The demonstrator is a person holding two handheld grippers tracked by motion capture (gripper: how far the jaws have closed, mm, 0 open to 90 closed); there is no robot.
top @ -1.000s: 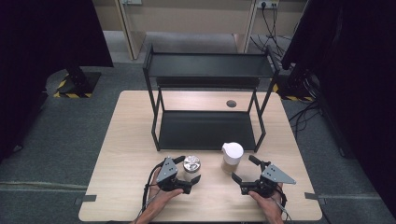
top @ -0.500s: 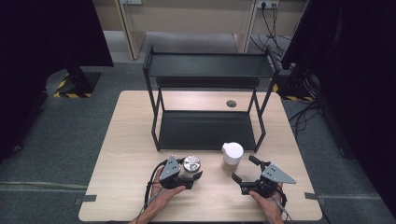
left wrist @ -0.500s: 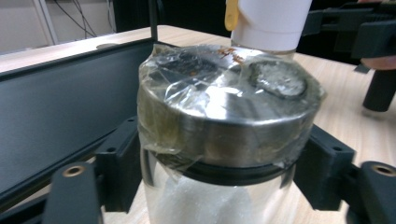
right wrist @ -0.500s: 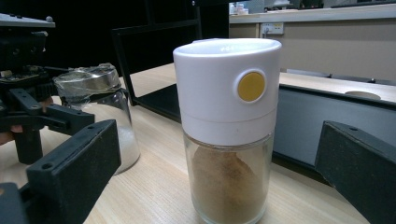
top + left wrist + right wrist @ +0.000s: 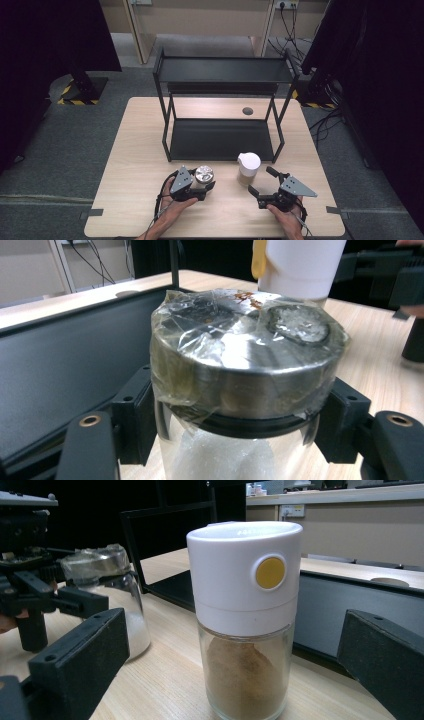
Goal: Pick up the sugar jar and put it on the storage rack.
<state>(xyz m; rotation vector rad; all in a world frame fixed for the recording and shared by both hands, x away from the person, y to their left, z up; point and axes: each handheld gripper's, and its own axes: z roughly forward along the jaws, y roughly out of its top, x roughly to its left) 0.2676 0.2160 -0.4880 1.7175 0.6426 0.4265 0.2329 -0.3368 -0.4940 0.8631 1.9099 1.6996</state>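
The left claw point(image 5: 206, 187) has just been closing, and now it squeezes a glass jar point(image 5: 203, 175) with a shiny metal lid. In the left gripper view the two black pads press on the jar point(image 5: 240, 385) from both sides, just under the lid. The lid is wrapped in clear plastic, and white stuff sits inside the glass. The jar stands upright near the front edge of the desk point(image 5: 130, 165), a little left of the middle.

The right claw point(image 5: 261, 181) is wide open. It sits near the front edge of the desk, right of the middle. Just in front of it stands a second jar with a white cap point(image 5: 248, 167). In the right gripper view this white-capped jar point(image 5: 245, 625) has a yellow dot on its cap and brown powder inside. It stands upright between the two open jaws, and they do not touch it.

The two jars are near each other but apart. Behind them a black metal rack point(image 5: 222, 140) stands on the middle of the desk.
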